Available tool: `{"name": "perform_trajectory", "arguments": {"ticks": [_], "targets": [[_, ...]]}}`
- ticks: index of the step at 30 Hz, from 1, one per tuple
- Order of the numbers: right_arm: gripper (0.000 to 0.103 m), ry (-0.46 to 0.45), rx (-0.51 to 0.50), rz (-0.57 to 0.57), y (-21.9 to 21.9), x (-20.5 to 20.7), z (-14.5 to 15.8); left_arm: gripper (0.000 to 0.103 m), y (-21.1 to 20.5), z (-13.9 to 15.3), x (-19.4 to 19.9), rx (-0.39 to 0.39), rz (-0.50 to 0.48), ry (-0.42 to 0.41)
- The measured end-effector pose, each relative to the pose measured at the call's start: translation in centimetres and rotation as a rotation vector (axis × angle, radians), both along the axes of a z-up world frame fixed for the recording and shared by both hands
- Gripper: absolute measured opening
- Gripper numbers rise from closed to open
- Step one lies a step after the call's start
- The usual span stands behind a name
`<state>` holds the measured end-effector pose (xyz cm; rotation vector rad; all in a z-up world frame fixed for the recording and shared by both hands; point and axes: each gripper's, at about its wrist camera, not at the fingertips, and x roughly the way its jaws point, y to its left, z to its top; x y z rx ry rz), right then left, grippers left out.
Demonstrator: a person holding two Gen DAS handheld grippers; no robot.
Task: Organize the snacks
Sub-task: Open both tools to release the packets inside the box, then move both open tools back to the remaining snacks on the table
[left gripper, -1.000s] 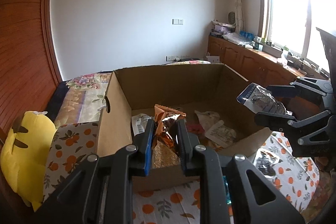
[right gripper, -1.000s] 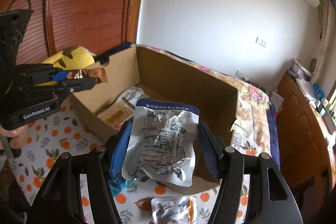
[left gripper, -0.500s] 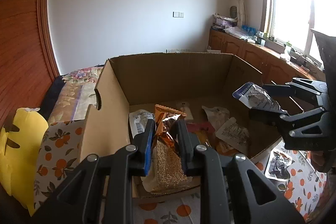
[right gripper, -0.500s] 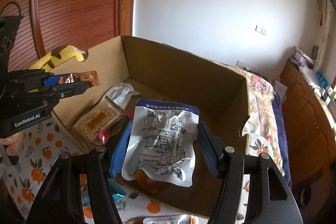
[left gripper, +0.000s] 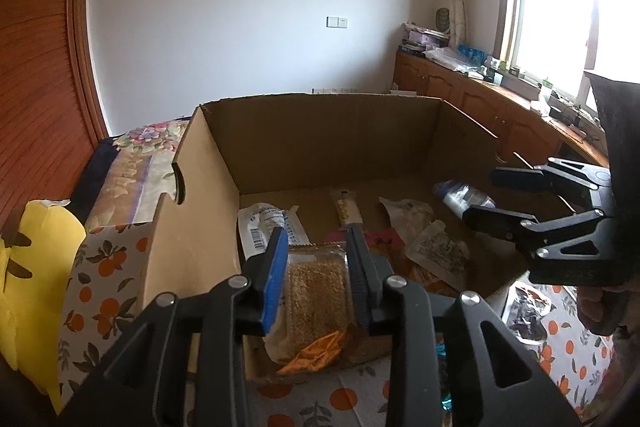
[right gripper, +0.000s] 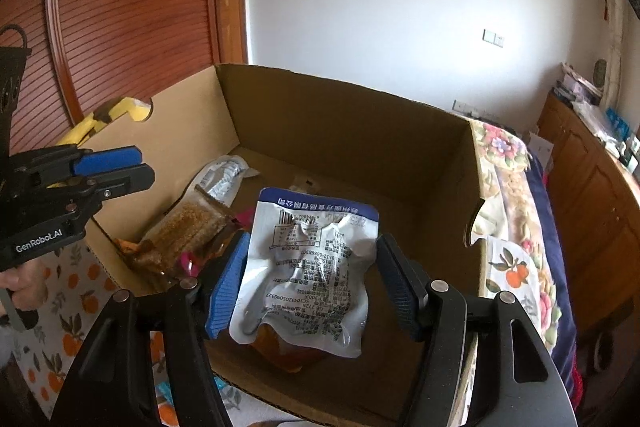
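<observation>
An open cardboard box (left gripper: pixel 320 131) stands on the orange-print cloth and holds several snack packets. My left gripper (left gripper: pixel 316 239) hovers over the box's near left corner; its jaws are opening and nothing is between them. Below it lie a clear grain bar (left gripper: pixel 316 291) and a crumpled orange foil packet (left gripper: pixel 316 349). My right gripper (right gripper: pixel 312 247) holds a silver pouch with a blue top (right gripper: pixel 308 267) over the box's right side. Its jaws are opening and the pouch sits tilted, still between the pads. The left wrist view shows this right gripper (left gripper: pixel 480 193) and the pouch (left gripper: pixel 464 197).
White and printed packets (left gripper: pixel 266 227) lie on the box floor. More packets (left gripper: pixel 528 311) lie on the cloth (left gripper: pixel 340 395) right of the box. A yellow cushion (left gripper: pixel 36 267) sits at the left. Wooden cabinets (left gripper: pixel 480 107) line the right wall.
The copper foil packet has left my left gripper, whose jaws have parted. Both grippers came down closer over the box. The pouch has tilted a little in the right gripper.
</observation>
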<state>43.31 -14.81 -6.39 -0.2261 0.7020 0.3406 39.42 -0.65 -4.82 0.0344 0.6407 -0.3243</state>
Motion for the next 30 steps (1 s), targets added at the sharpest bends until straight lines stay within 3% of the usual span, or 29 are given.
{"name": "perform_trajectory", "arguments": {"ticks": [9,15,25,30], "targets": [[0.072,-0.038,0.021,-0.017,-0.8,-1.7,1.7,0.031,-1.2,1.6,-2.3,0.023,-0.023,-0.032],[0.072,-0.072,0.044,-0.019,-2.3,-6.1,3.4,0.034,-1.7,2.1,-4.7,0.016,-0.041,-0.042],[0.071,-0.03,0.068,-0.058,-5.0,-11.8,1.4,0.035,-3.9,1.3,-9.0,0.042,-0.079,-0.052],[0.071,0.043,0.095,-0.106,-6.9,-12.9,-1.6,0.035,-5.0,-0.6,-10.5,0.05,-0.087,-0.04]]}}
